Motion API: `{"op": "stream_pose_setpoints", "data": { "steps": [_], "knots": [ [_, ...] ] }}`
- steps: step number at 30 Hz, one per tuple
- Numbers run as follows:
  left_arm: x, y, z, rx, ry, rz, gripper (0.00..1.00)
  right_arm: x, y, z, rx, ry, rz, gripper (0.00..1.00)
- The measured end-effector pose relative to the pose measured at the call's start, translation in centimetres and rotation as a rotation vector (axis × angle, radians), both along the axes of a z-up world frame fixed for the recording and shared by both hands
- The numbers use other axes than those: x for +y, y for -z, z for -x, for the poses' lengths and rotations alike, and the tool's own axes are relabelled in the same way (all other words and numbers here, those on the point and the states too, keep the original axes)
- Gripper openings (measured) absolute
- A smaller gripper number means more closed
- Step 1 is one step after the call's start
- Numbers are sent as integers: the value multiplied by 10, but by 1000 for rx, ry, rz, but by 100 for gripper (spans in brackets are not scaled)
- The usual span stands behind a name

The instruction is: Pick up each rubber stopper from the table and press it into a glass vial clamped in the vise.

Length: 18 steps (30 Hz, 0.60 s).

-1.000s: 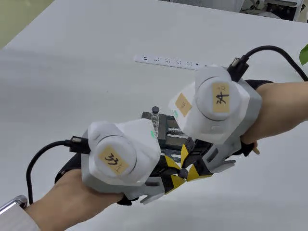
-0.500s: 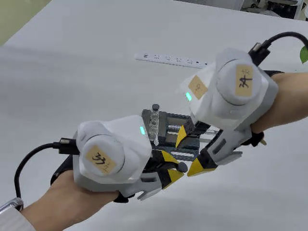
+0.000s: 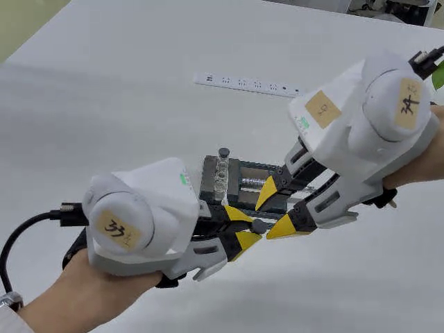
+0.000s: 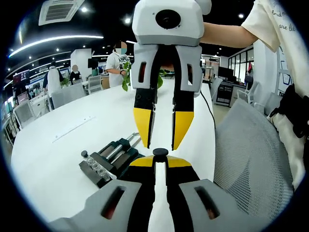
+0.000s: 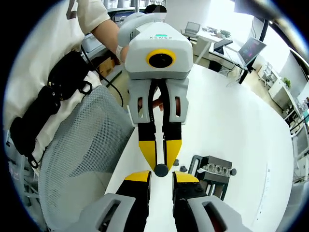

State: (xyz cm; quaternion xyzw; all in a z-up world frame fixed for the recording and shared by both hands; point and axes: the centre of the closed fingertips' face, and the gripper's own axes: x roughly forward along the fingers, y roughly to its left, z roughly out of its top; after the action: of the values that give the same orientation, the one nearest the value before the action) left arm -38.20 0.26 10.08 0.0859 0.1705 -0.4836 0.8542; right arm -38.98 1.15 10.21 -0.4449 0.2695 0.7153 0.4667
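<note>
Mate: What's in your left gripper (image 4: 160, 162)?
Me: A small dark rubber stopper (image 4: 160, 152). My left jaws are pressed together on it, pinching it right at the yellow tips, so it pokes out past them.
Mate: And the right gripper (image 4: 160, 144)?
Me: Spread. Its two yellow tips stand apart and point straight at my left ones, nose to nose. In the head view the stopper sits in the gap between them. In my left gripper view it is just short of those tips. I can't tell whether either right tip touches it.
Mate: Where's the vise (image 3: 234, 186)?
Me: On the white table (image 3: 125, 104), just beyond the two grippers in the head view. A row of clear glass vials (image 3: 222, 173) stands clamped in it.
Mate: Any of them plugged?
Me: A dark round cap (image 3: 223, 152) sits at the far end of the row. The other vials look open at the top. The stopper I'm holding is up off the table, on the near side of the vise, apart from the vials.
Mate: Anything else on the table?
Me: A white power strip (image 3: 246, 86), well beyond the vise.
</note>
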Motion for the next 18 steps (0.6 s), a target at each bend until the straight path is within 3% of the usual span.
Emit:
{"op": "stream_pose_setpoints", "data": {
  "steps": [18],
  "knots": [
    [-3,-2,-1,17,-4,18,3,-1,1,4,0,-13,13,8]
  ]
}}
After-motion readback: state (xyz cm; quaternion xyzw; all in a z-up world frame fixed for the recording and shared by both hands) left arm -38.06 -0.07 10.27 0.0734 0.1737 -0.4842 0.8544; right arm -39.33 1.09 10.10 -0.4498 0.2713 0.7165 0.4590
